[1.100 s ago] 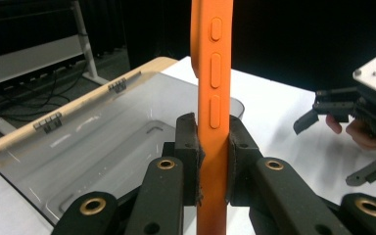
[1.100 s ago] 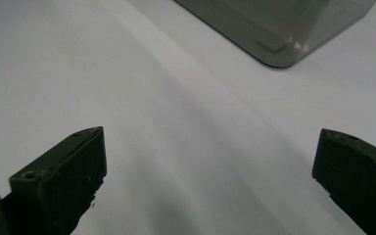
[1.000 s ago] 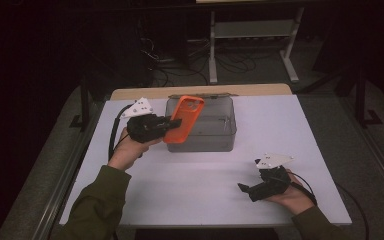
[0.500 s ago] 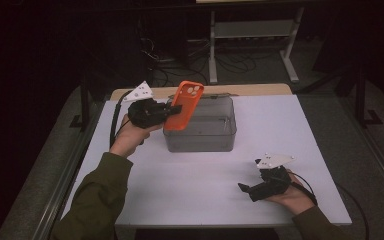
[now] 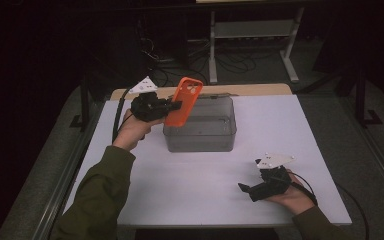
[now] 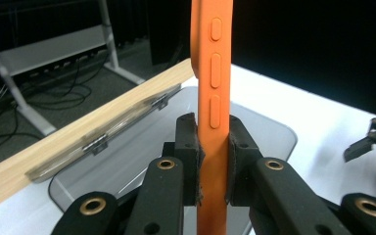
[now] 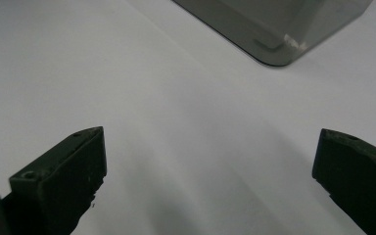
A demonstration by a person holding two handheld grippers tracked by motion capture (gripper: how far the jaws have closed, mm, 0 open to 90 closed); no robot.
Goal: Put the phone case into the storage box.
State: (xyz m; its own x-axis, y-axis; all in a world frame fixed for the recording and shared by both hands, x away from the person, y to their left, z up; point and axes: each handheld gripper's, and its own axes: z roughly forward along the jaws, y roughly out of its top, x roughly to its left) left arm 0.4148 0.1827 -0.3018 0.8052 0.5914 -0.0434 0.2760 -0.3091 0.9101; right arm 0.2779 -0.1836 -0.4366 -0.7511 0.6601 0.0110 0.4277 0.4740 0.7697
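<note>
Left hand-held gripper [image 6: 211, 161] is clamped on the lower edge of the orange phone case [image 5: 183, 101], held tilted above the grey bin [image 5: 200, 137]'s near-left corner. The grip is thin and low, so the case could pivot or slip and miss the bin. Right hand-held gripper [image 7: 210, 166] rests on the bench [image 5: 180, 190], jaws apart, empty.

A white table [image 5: 190, 195] carries a grey translucent bin [image 5: 200, 131], with a wooden board [image 5: 250, 90] along its far edge.
</note>
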